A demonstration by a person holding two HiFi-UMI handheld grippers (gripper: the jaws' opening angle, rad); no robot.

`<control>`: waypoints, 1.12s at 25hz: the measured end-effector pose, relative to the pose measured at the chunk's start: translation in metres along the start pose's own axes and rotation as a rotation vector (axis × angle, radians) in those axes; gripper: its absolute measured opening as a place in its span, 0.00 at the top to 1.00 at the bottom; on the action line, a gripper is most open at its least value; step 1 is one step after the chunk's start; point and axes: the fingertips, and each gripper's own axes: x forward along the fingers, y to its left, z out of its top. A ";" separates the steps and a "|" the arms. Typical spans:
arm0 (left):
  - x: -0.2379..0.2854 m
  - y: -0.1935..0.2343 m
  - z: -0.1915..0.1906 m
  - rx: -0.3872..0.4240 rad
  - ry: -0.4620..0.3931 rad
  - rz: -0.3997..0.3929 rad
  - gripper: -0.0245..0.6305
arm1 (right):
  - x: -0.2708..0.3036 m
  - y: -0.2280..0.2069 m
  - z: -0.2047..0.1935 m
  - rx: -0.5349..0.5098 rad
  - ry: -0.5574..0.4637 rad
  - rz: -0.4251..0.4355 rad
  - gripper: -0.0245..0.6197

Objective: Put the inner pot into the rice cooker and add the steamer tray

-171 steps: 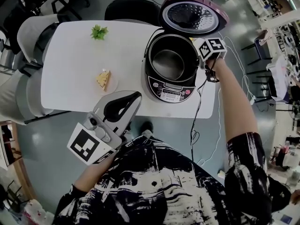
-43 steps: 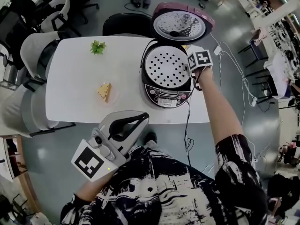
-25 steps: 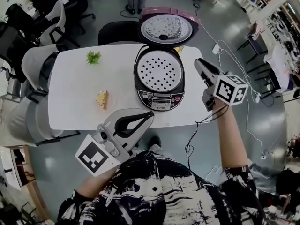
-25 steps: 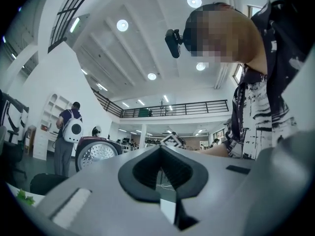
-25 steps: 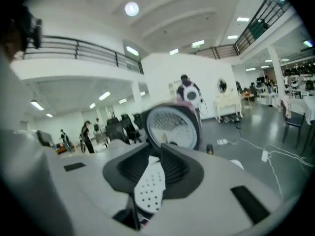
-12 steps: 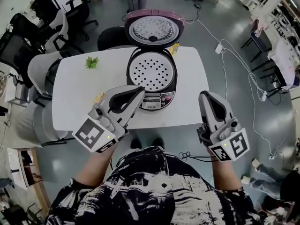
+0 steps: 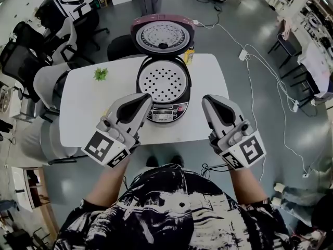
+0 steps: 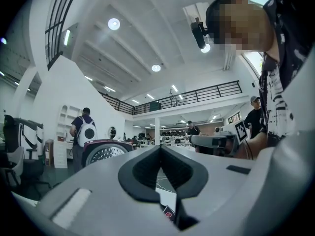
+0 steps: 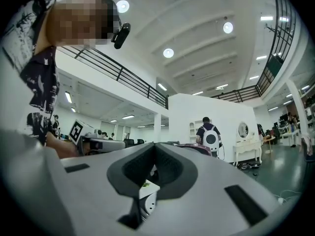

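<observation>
Chairs [image 7: 49, 82] stand at the left edge of the white table [image 7: 83, 113]. A small green plant [image 7: 100, 74] sits on the table's far left part, well apart from the cooker.

The left gripper [image 7: 146, 97] is held over the table's near edge, just left of the cooker's control panel. In the left gripper view its jaws are clenched tip to tip, with nothing between the pads.

The rice cooker [image 7: 162, 111] stands at the middle of the table with its lid [image 7: 164, 37] swung open toward the far side. The perforated steamer tray [image 7: 161, 80] lies seated in the cooker's opening and covers it; the inner pot cannot be made out beneath it.

The right gripper [image 7: 208, 99] is held over the near edge just right of the cooker. Its jaws are likewise clenched on nothing.

Cables [image 7: 250, 82] trail across the floor to the right of the table.
</observation>
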 end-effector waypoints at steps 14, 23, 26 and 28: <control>-0.001 -0.001 -0.003 0.015 -0.002 0.018 0.96 | 0.014 -0.020 -0.025 0.036 0.099 -0.056 0.97; 0.002 0.004 -0.005 0.005 -0.010 0.009 0.96 | 0.020 -0.023 -0.036 0.036 0.124 -0.073 0.97; 0.002 0.007 -0.006 0.003 -0.009 0.010 0.96 | 0.021 -0.024 -0.037 0.028 0.130 -0.079 0.97; 0.002 0.008 -0.007 0.001 -0.009 0.010 0.96 | 0.022 -0.024 -0.038 0.026 0.134 -0.081 0.97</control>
